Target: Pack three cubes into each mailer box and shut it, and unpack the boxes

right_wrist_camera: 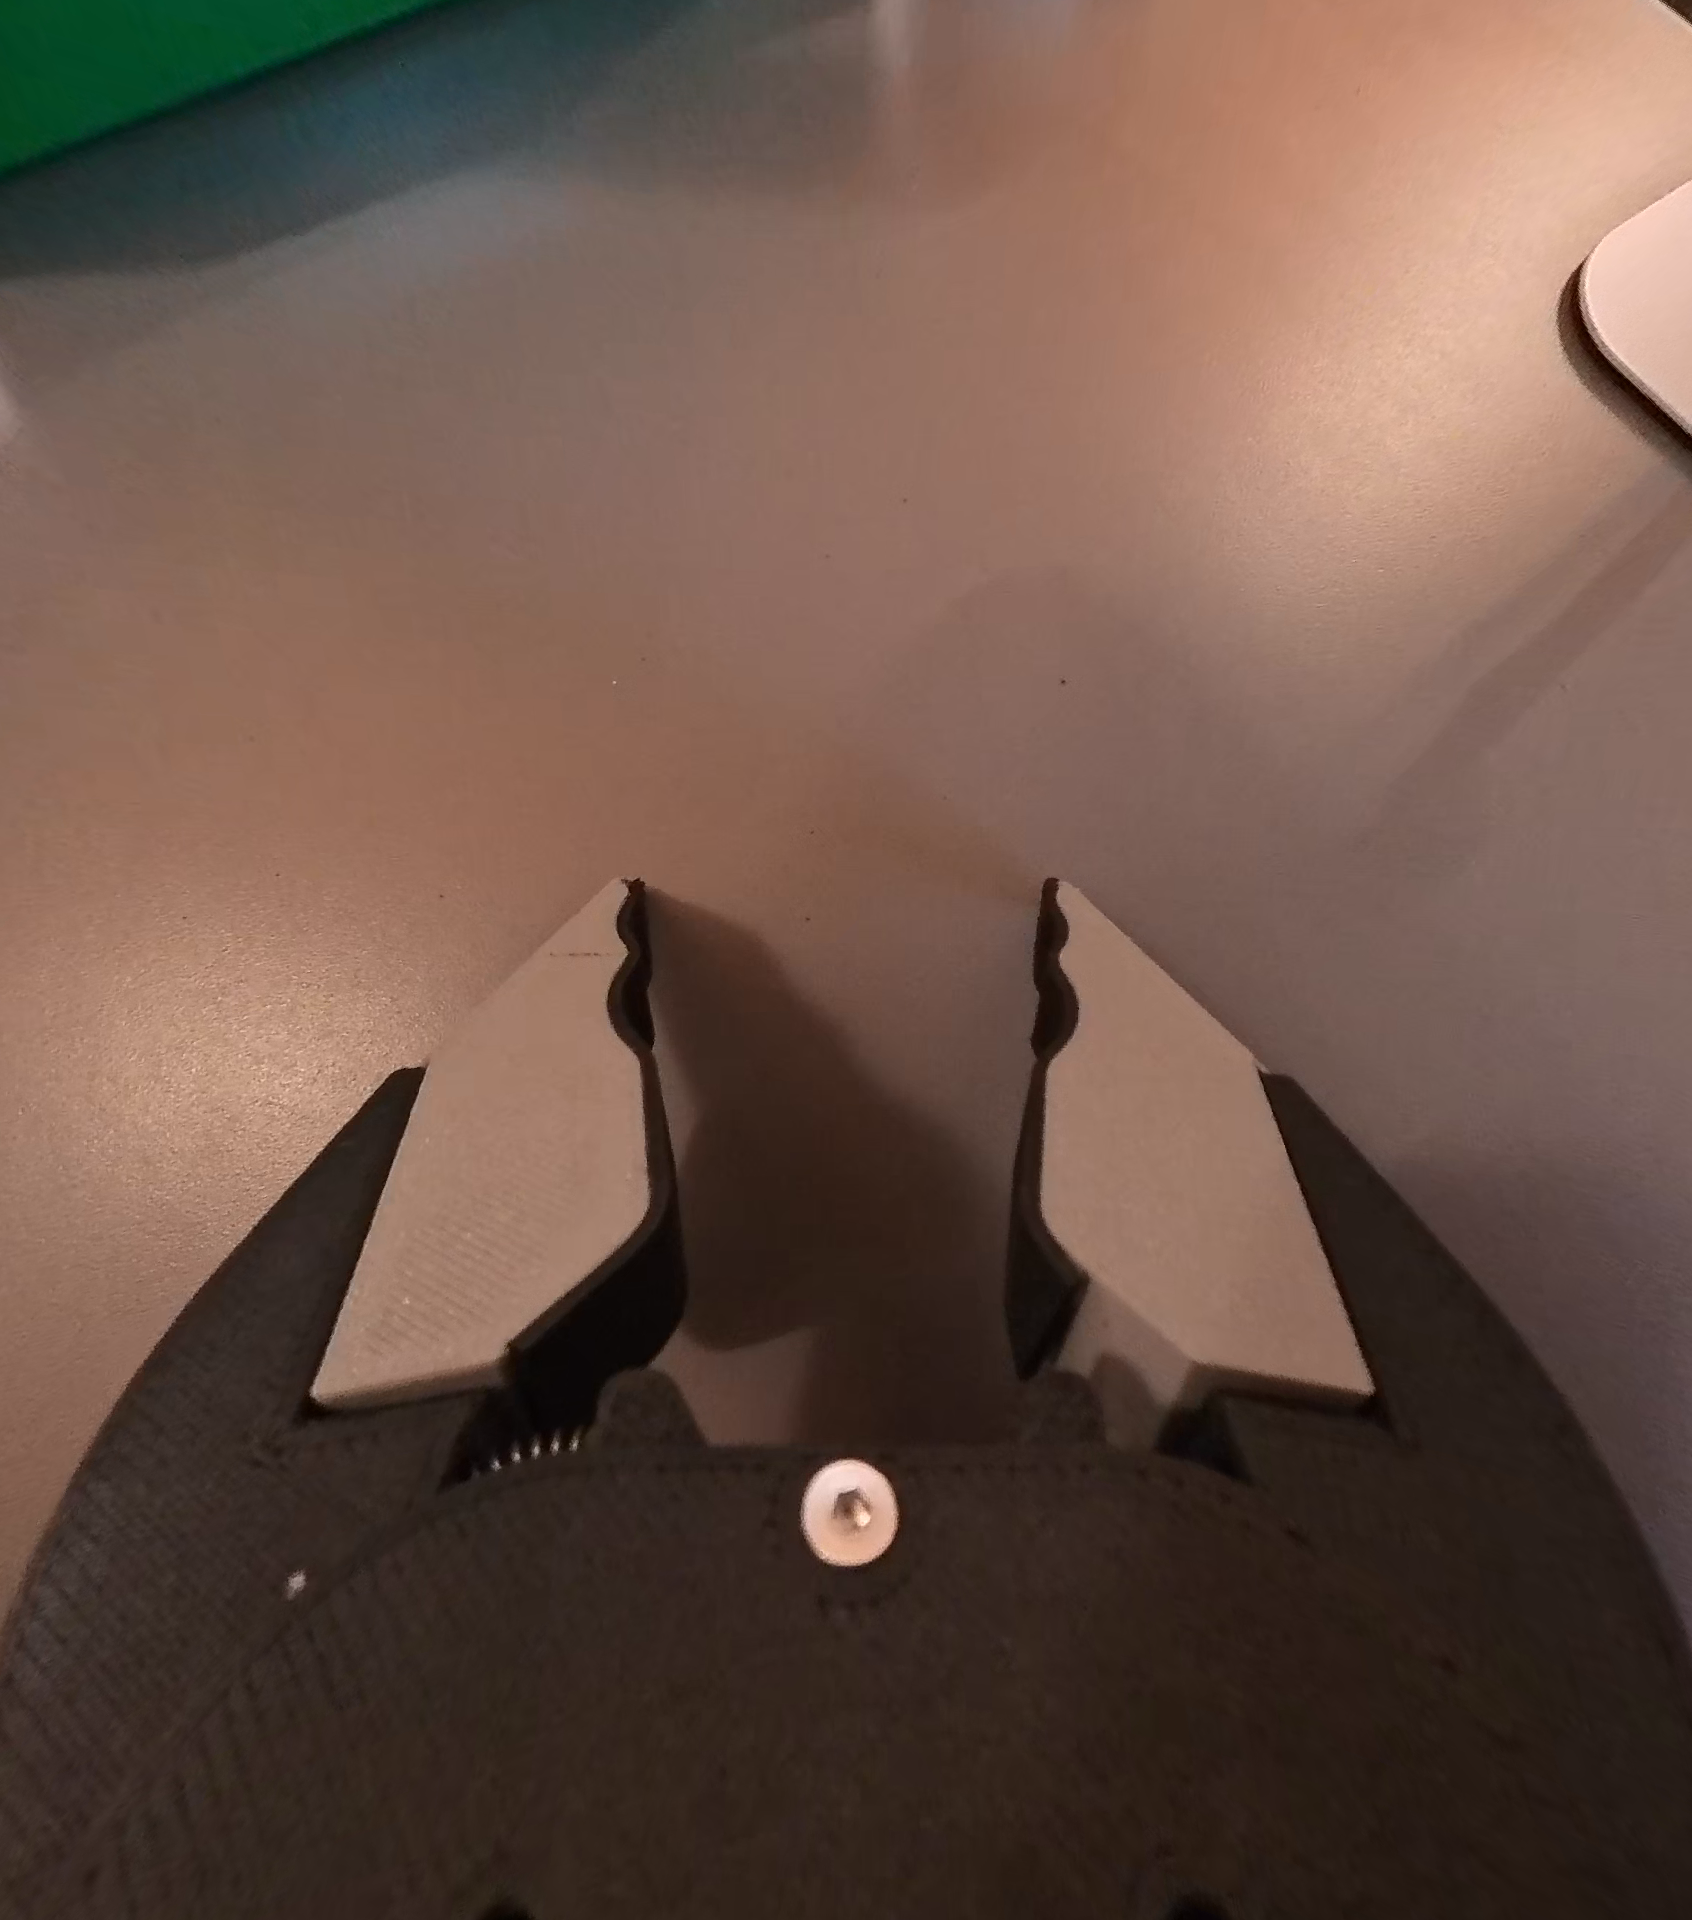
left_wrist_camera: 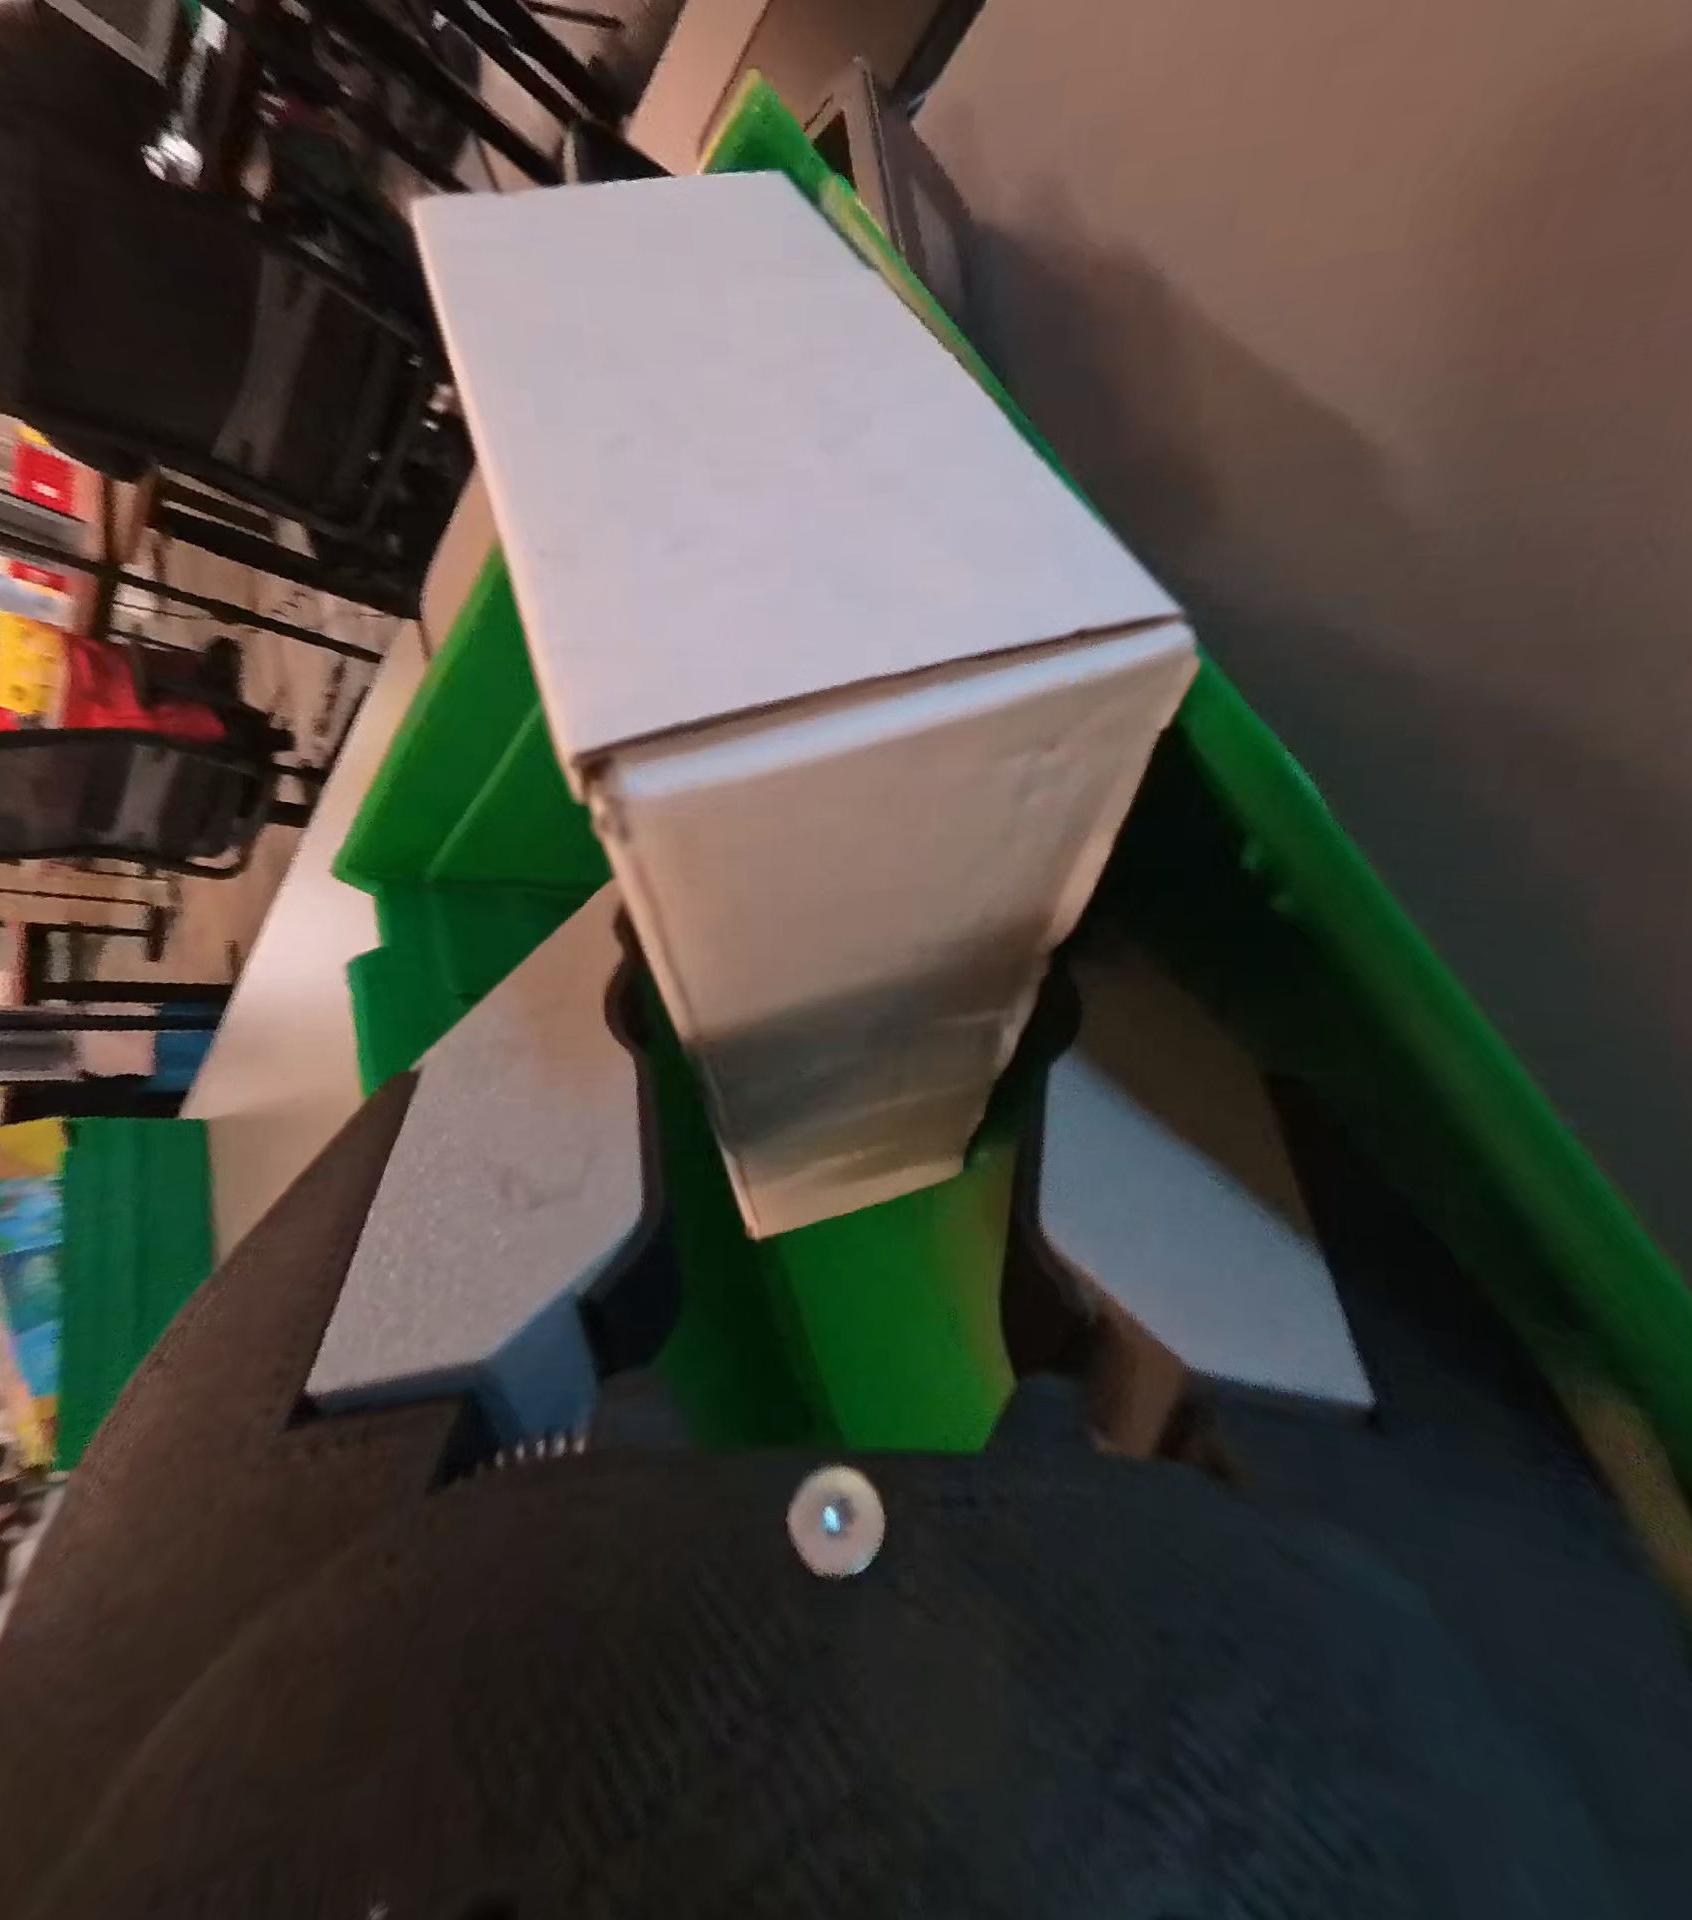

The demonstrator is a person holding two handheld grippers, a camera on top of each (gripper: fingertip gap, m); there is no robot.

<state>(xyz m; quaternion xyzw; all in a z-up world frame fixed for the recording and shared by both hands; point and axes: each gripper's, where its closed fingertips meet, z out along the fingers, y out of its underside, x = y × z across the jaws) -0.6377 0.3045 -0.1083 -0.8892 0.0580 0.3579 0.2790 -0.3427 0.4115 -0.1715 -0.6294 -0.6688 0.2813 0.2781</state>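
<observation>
The left gripper (left_wrist_camera: 837, 997) is pinching the closed white mailer box (left_wrist_camera: 800, 540), its long axis pointing away over the green bin (left_wrist_camera: 1393, 987); the right gripper (right_wrist_camera: 842, 904) is hanging spread over the table (right_wrist_camera: 821, 520).

Box (left_wrist_camera: 800, 499): matt white cardboard, smooth. Bin (left_wrist_camera: 1444, 1060): smooth green plastic. Table (right_wrist_camera: 821, 520): smooth, faintly sheened. Fingers (right_wrist_camera: 509, 1195): grey printed plastic, finely ridged, matt, on a black layered plastic body (right_wrist_camera: 821, 1714); screw (right_wrist_camera: 849, 1540) was shiny metal.

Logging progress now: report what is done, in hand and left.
Done: the white mailer box looks shut. In hand: the left gripper is clamped on its end, holding it over the green bin. The right gripper is open over bare table. Left: no cubes or other boxes show, so cannot tell.
</observation>
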